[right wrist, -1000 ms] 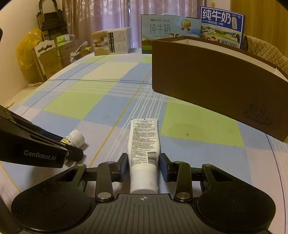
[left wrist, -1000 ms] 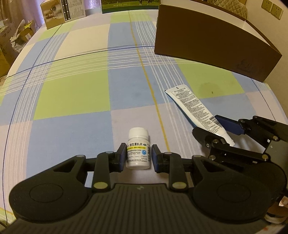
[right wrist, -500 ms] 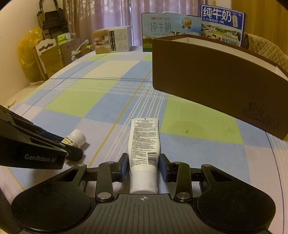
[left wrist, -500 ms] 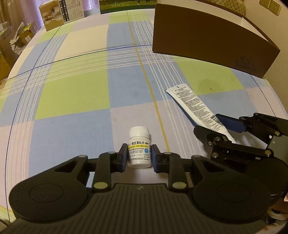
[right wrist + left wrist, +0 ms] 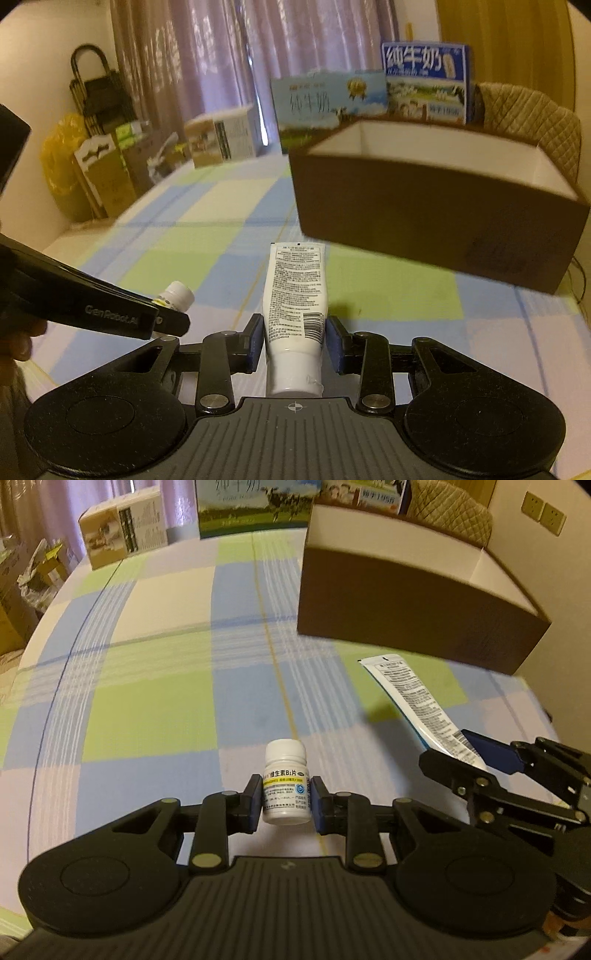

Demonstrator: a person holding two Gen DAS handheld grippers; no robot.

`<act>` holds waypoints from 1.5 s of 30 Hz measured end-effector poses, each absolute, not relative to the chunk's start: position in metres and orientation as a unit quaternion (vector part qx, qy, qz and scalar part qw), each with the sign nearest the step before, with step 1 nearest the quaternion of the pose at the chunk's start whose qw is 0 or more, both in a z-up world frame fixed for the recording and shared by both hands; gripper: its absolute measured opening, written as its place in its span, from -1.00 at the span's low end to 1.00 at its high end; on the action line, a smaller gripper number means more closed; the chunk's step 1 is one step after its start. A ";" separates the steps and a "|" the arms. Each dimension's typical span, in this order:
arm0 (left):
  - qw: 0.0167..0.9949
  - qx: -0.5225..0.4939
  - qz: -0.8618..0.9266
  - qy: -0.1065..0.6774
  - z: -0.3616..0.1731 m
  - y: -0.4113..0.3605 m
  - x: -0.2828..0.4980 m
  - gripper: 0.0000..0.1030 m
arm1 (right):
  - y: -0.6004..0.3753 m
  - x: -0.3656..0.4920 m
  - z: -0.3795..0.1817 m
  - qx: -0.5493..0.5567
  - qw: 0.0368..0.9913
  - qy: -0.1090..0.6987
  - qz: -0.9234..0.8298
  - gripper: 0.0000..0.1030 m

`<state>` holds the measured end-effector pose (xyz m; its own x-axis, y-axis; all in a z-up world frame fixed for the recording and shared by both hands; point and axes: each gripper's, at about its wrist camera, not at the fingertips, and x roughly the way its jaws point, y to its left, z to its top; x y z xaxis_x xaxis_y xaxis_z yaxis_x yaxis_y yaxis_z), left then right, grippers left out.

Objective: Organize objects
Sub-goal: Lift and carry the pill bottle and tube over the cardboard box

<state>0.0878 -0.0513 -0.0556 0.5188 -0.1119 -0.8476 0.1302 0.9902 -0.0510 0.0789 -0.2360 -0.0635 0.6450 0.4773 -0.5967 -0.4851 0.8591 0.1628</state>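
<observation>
Left wrist view: the left gripper (image 5: 286,805) is clamped on a small white pill bottle (image 5: 285,782), its blue pads pressed against the label on both sides, cap pointing toward the brown cardboard box (image 5: 406,602). The bottle hangs clear of the checked tablecloth (image 5: 155,701) on the table (its shadow is hard to make out). To its right, nearer the box, the right gripper (image 5: 294,341) has closed on a white tube (image 5: 295,291) just above the cap end, the crimped end aimed at the box's near wall. The box stands open, white inside, ahead of both grippers. Behind the box are two milk cartons (image 5: 424,81), and left of it a smaller printed carton (image 5: 123,541).
</observation>
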 end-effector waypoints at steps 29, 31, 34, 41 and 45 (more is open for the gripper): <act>0.915 0.022 -0.146 0.376 0.083 -0.107 0.049 -0.57 | -0.306 0.033 0.074 0.083 0.939 0.263 0.204 -0.37; 0.915 0.017 -0.150 0.375 0.087 -0.111 0.057 -0.57 | -0.312 0.045 0.077 0.087 0.939 0.263 0.203 -0.37; 0.913 0.022 -0.150 0.379 0.090 -0.123 0.076 -0.57 | -0.322 0.064 0.081 0.090 0.942 0.261 0.190 -0.37; 0.907 0.044 -0.157 0.388 0.090 -0.150 0.135 -0.57 | -0.346 0.117 0.085 0.083 0.946 0.268 0.162 -0.37; 0.902 0.053 -0.160 0.397 0.084 -0.163 0.174 -0.57 | -0.358 0.150 0.082 0.081 0.946 0.278 0.144 -0.37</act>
